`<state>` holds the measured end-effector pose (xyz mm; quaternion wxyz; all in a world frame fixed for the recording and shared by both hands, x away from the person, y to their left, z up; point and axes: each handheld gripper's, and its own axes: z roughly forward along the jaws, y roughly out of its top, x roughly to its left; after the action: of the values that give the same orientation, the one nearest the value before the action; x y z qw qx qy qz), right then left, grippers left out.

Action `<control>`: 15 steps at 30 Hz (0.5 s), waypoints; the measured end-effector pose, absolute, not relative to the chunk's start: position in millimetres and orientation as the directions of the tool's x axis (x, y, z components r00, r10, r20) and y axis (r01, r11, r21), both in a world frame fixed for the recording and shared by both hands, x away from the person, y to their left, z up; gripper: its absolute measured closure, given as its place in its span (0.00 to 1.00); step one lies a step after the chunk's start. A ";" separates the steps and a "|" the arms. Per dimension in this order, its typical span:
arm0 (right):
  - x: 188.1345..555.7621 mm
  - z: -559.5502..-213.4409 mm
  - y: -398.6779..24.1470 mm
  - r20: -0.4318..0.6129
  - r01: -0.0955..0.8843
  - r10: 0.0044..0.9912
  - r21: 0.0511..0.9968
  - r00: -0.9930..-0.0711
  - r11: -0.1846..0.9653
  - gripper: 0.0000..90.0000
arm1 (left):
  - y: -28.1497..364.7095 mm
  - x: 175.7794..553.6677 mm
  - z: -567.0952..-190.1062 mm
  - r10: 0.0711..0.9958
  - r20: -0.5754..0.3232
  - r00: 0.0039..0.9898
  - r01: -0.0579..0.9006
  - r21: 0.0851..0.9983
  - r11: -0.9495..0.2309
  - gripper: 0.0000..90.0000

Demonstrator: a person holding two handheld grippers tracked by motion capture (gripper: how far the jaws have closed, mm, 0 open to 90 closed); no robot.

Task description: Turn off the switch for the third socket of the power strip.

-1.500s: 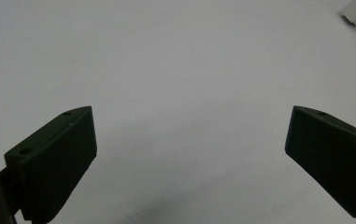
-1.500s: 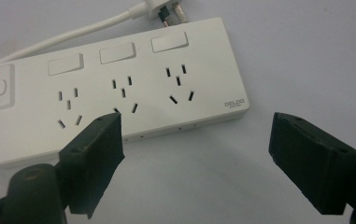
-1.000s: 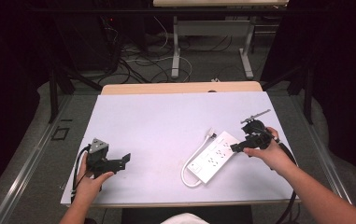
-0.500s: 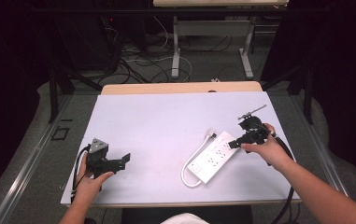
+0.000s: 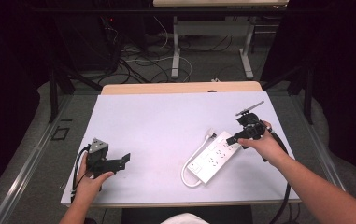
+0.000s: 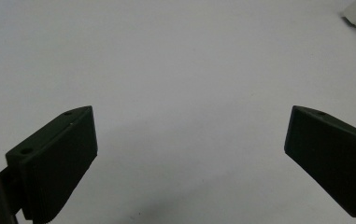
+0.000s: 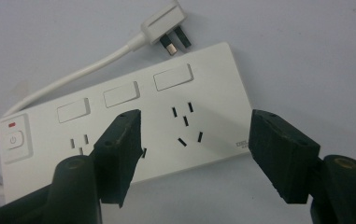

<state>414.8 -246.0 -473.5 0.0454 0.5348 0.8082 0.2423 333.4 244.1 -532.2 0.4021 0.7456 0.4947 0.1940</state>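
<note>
A white power strip (image 5: 213, 157) lies flat on the white table, right of centre, with its cord looped at the near end and its plug (image 5: 210, 135) resting by the far end. In the right gripper view the strip (image 7: 203, 84) shows several sockets, rocker switches and the plug (image 7: 166, 25). My right gripper (image 5: 234, 139) hovers over the strip's far end. Its jaws (image 7: 189, 149) have just been closing but stand apart, with the strip below them and nothing pressed. My left gripper (image 5: 122, 161) rests at the table's near left, its jaws (image 6: 189, 158) wide open over bare tabletop.
The white table (image 5: 157, 121) has a wooden strip along its far edge (image 5: 180, 87). Beyond it are dark floor, cables and the legs of another desk (image 5: 175, 51). A black cable (image 5: 285, 196) trails from the right gripper off the near right edge.
My right hand has shifted slightly left and away over the strip's far end. The left gripper and the power strip have stayed put.
</note>
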 end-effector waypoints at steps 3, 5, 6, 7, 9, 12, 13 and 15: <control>417.1 -473.3 -244.1 0.187 0.844 0.888 0.441 -0.420 0.306 0.43 | 243.9 333.4 -532.3 0.894 -0.108 0.435 0.581 0.792 -0.187 0.03; 419.1 -474.5 -243.1 0.190 0.835 0.883 0.455 -0.430 0.309 0.46 | 243.9 333.5 -532.3 0.894 -0.109 0.435 0.581 0.792 -0.187 0.03; 419.4 -473.3 -241.7 0.183 0.848 0.892 0.434 -0.413 0.303 0.47 | 243.8 333.5 -532.4 0.894 -0.109 0.435 0.582 0.792 -0.186 0.03; 420.6 -474.0 -241.6 0.184 0.839 0.886 0.447 -0.426 0.310 0.48 | 243.8 333.5 -532.5 0.894 -0.109 0.435 0.582 0.792 -0.186 0.03; 421.5 -473.0 -240.3 0.181 0.853 0.895 0.425 -0.407 0.301 0.51 | 243.6 333.7 -532.6 0.894 -0.110 0.435 0.582 0.791 -0.186 0.03; 424.4 -475.4 -239.1 0.189 0.841 0.887 0.448 -0.421 0.304 0.54 | 243.3 334.1 -532.9 0.893 -0.108 0.437 0.581 0.792 -0.188 0.03; 424.8 -474.6 -238.2 0.188 0.848 0.889 0.432 -0.417 0.307 0.54 | 243.3 334.1 -532.9 0.893 -0.108 0.437 0.581 0.792 -0.188 0.03; 426.7 -475.4 -236.8 0.187 0.845 0.887 0.437 -0.422 0.310 0.56 | 243.5 334.1 -532.8 0.893 -0.107 0.438 0.581 0.792 -0.190 0.03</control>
<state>426.7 -236.8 -475.4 0.0443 0.5359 0.8080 0.2408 334.1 243.5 -532.8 0.4020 0.7465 0.4934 0.1941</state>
